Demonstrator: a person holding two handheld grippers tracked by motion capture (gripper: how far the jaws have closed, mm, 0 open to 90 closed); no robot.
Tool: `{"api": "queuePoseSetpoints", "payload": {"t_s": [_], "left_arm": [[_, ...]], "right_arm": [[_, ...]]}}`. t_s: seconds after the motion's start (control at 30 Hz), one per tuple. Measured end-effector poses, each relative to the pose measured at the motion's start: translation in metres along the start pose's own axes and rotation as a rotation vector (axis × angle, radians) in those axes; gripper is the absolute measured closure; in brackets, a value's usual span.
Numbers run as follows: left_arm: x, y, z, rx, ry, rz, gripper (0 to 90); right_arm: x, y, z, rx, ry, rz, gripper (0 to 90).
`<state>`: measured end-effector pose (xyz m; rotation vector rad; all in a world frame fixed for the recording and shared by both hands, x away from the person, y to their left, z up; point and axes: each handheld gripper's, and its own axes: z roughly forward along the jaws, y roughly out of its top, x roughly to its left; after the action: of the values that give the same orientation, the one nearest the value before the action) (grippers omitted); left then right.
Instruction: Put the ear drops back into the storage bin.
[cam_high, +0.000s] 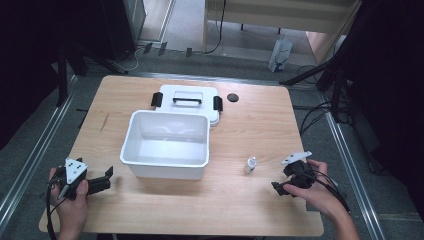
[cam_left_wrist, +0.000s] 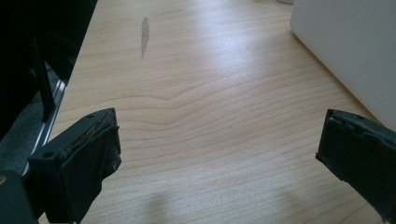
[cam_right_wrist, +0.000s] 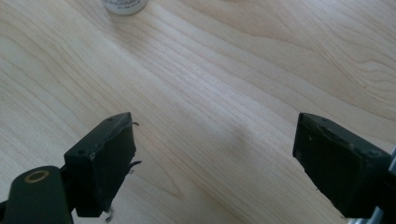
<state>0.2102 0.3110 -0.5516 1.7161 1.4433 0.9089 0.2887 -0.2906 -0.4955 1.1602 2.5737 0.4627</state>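
Note:
A white plastic box (cam_high: 166, 145) stands open in the middle of the wooden table (cam_high: 250, 125), and its side wall (cam_left_wrist: 355, 51) fills the upper right of the left gripper view. Behind it lies the white lid (cam_high: 187, 100) with a black handle and black clips. A small white bottle (cam_high: 250, 164) stands upright to the right of the box; its base (cam_right_wrist: 124, 5) is at the top of the right gripper view. My left gripper (cam_high: 106, 181) rests open near the front left corner, jaws wide apart with bare wood between them (cam_left_wrist: 219, 154). My right gripper (cam_high: 281, 186) is open near the front right (cam_right_wrist: 212, 158), a short way from the bottle.
A small black round disc (cam_high: 232, 97) lies on the table behind the lid to the right. A grey streak (cam_left_wrist: 144, 35) marks the wood left of the box. The table's left edge drops to a metal rail (cam_left_wrist: 51, 107). Dark stands and cables surround the table.

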Motion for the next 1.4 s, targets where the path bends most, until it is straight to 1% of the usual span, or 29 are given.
{"api": "queuePoseSetpoints", "payload": {"t_s": [0.03, 0.07, 0.1, 0.13, 0.17, 0.2, 0.23, 0.27, 0.3, 0.33, 0.37, 0.4, 0.43, 0.53, 0.57, 0.6, 0.63, 0.67, 0.7, 0.77, 0.8, 0.83, 0.87, 0.97, 1.07, 1.1, 1.23, 1.33, 1.4], "left_arm": [[0.000, 0.000, 0.000, 0.000, 0.000, -0.001, 0.0], [0.000, 0.000, 0.000, 0.003, 0.000, -0.001, 0.0], [0.000, 0.000, 0.000, 0.003, 0.001, 0.000, 0.0], [0.000, 0.000, 0.000, 0.003, 0.001, 0.000, 0.0], [0.000, 0.000, 0.000, 0.004, 0.001, 0.000, 0.0], [0.000, 0.000, 0.000, 0.004, 0.001, 0.000, 0.0], [0.000, 0.000, 0.000, 0.003, 0.001, -0.001, 0.0], [0.000, 0.000, 0.000, 0.000, 0.000, -0.003, 0.0], [0.000, 0.000, 0.000, 0.001, 0.000, -0.002, 0.0], [0.000, 0.000, 0.000, 0.001, 0.000, -0.002, 0.0], [0.000, 0.000, 0.000, 0.001, -0.001, -0.003, 0.0], [0.000, 0.000, 0.000, 0.001, -0.001, -0.003, 0.0], [0.000, 0.000, 0.000, 0.000, -0.001, -0.004, 0.0], [0.000, 0.000, 0.000, 0.000, -0.003, -0.008, 0.0], [0.000, 0.000, 0.000, 0.000, -0.003, -0.009, 0.0], [0.000, 0.000, 0.000, 0.000, -0.003, -0.009, 0.0], [0.000, 0.000, 0.000, 0.000, -0.003, -0.008, 0.0], [0.000, 0.000, 0.000, 0.000, -0.003, -0.008, 0.0], [0.000, 0.000, 0.000, 0.001, -0.004, -0.007, 0.0], [0.000, 0.000, 0.000, 0.001, -0.004, -0.007, 0.0], [0.000, 0.000, 0.000, 0.001, -0.004, -0.007, 0.0], [0.000, 0.000, 0.000, 0.001, -0.004, -0.007, 0.0], [0.000, 0.000, 0.000, 0.001, -0.004, -0.006, 0.0], [0.000, 0.000, 0.000, 0.001, -0.004, -0.005, 0.0], [0.000, 0.000, 0.000, 0.001, -0.004, -0.006, 0.0], [0.000, 0.000, 0.000, 0.001, -0.005, -0.007, 0.0], [0.000, 0.000, 0.000, 0.001, -0.005, -0.007, 0.0], [0.000, 0.000, 0.000, 0.002, -0.005, -0.005, 0.0], [0.000, 0.000, 0.000, 0.002, -0.005, -0.005, 0.0]], "right_arm": [[0.000, 0.008, 0.000, 0.049, 0.004, -0.027, 13.1], [0.000, 0.008, 0.000, 0.049, 0.004, -0.027, 13.1], [0.000, 0.017, -0.001, 0.102, 0.003, -0.042, 13.4], [0.000, 0.017, -0.001, 0.102, 0.003, -0.042, 13.4], [-0.001, 0.027, -0.001, 0.165, 0.019, -0.045, 14.4], [-0.001, 0.027, -0.001, 0.165, 0.019, -0.045, 14.4], [-0.001, 0.032, -0.001, 0.197, 0.029, -0.051, 14.4], [0.001, 0.041, -0.001, 0.258, 0.020, -0.076, 14.8], [0.002, 0.045, -0.001, 0.274, 0.019, -0.088, 14.5], [0.002, 0.045, -0.001, 0.274, 0.019, -0.088, 14.5], [0.004, 0.054, -0.002, 0.320, 0.025, -0.098, 14.5], [0.004, 0.054, -0.002, 0.320, 0.025, -0.098, 14.5], [0.006, 0.062, -0.002, 0.343, 0.035, -0.106, 17.3], [0.010, 0.073, -0.003, 0.351, 0.026, -0.128, 24.4], [0.011, 0.078, -0.004, 0.353, 0.036, -0.133, 25.9], [0.011, 0.078, -0.004, 0.353, 0.036, -0.133, 25.9], [0.015, 0.085, -0.004, 0.356, 0.032, -0.141, 28.6], [0.015, 0.085, -0.004, 0.356, 0.032, -0.141, 28.6], [0.017, 0.091, -0.004, 0.357, 0.035, -0.136, 37.9], [0.020, 0.097, -0.004, 0.356, 0.063, -0.134, 40.5], [0.020, 0.097, -0.004, 0.356, 0.063, -0.134, 40.5], [0.021, 0.100, -0.004, 0.354, 0.078, -0.134, 40.8], [0.023, 0.104, -0.004, 0.357, 0.098, -0.122, 41.0], [0.028, 0.112, -0.004, 0.346, 0.112, -0.127, 43.9], [0.030, 0.116, -0.004, 0.338, 0.116, -0.136, 44.8], [0.031, 0.120, -0.005, 0.324, 0.119, -0.131, 46.6], [0.030, 0.126, -0.005, 0.313, 0.110, -0.125, 48.7], [0.031, 0.130, -0.004, 0.308, 0.120, -0.116, 51.0], [0.033, 0.132, -0.002, 0.308, 0.133, -0.119, 52.7]]}}
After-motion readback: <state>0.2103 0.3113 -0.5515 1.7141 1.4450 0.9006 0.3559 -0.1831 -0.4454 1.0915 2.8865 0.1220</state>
